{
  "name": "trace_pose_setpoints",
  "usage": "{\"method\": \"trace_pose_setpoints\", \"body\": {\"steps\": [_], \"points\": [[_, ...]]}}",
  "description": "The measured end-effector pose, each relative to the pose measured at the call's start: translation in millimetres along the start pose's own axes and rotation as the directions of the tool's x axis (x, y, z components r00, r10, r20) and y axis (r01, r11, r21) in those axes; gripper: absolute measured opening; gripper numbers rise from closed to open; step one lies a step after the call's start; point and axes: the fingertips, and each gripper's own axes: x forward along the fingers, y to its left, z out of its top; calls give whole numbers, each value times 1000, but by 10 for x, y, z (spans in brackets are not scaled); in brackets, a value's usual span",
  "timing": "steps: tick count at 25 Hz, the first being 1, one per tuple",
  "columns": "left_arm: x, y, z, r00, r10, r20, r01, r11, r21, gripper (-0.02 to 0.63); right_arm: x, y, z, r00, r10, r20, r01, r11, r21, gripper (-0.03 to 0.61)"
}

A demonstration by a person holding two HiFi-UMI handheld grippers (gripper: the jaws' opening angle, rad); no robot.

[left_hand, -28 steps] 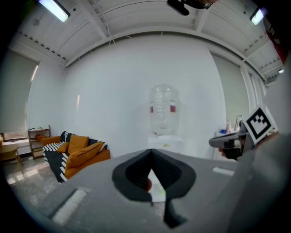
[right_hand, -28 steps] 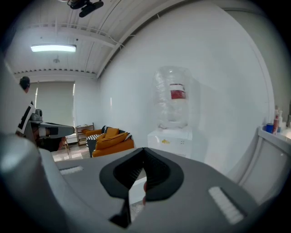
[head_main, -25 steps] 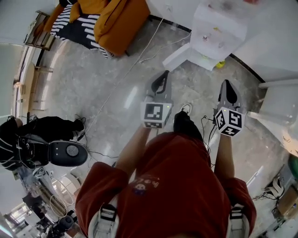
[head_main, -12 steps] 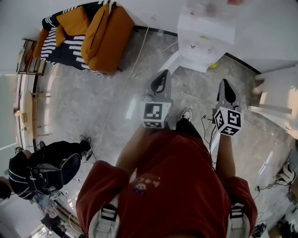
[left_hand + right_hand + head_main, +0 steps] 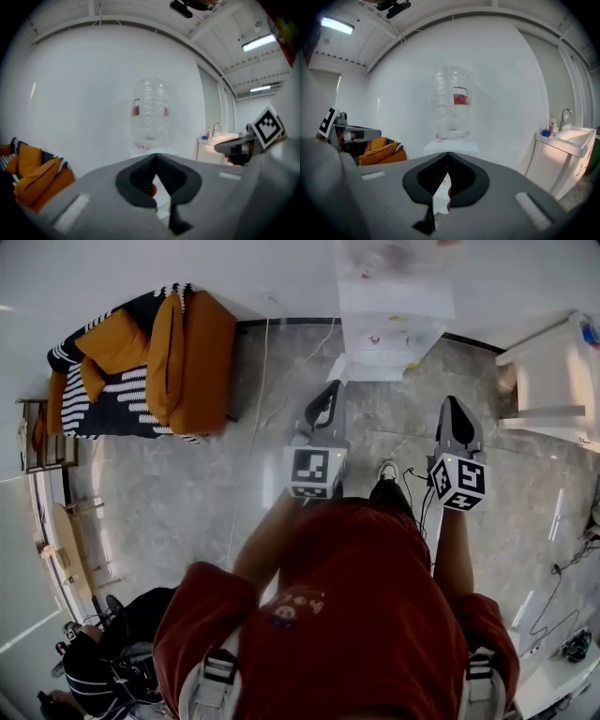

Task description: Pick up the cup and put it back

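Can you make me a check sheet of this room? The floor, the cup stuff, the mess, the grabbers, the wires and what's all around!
Surface: grey stone floor; no table in use.
Job's things: no cup seen.
Clutter: dark heap, too unclear to name.
Grippers: left gripper and right gripper both shut, nothing between the jaws.
Cables: white cable across the floor; black cables by the shoe.
Surroundings: water dispenser ahead with clear bottle; orange sofa; sink counter; white walls.
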Motion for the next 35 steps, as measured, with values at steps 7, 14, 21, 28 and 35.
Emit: {"method": "trace_pose_setpoints", "body": {"steps": [7,14,21,28,35], "points": [[64,207,10,998,-54,16,54,998,12,0,-2,142,43,998,-64,21,64,998,-1,-3],[129,151,77,996,-72,51,72,997,-1,0,-27,23,1,996,-90,4,90,996,19,-3],[192,118,73,997,-51,50,51,999,3,0,84,-50,-14,998,-63,-3,63,998,11,-3],[269,173,-89,999,-25,43,25,1000,4,0,237,-2,-177,999,-27,-37,28,999,23,-3],[599,197,-526,999,-32,21,32,999,-5,0,534,51,-595,995,31,-90,-32,999,-14,-3]]}}
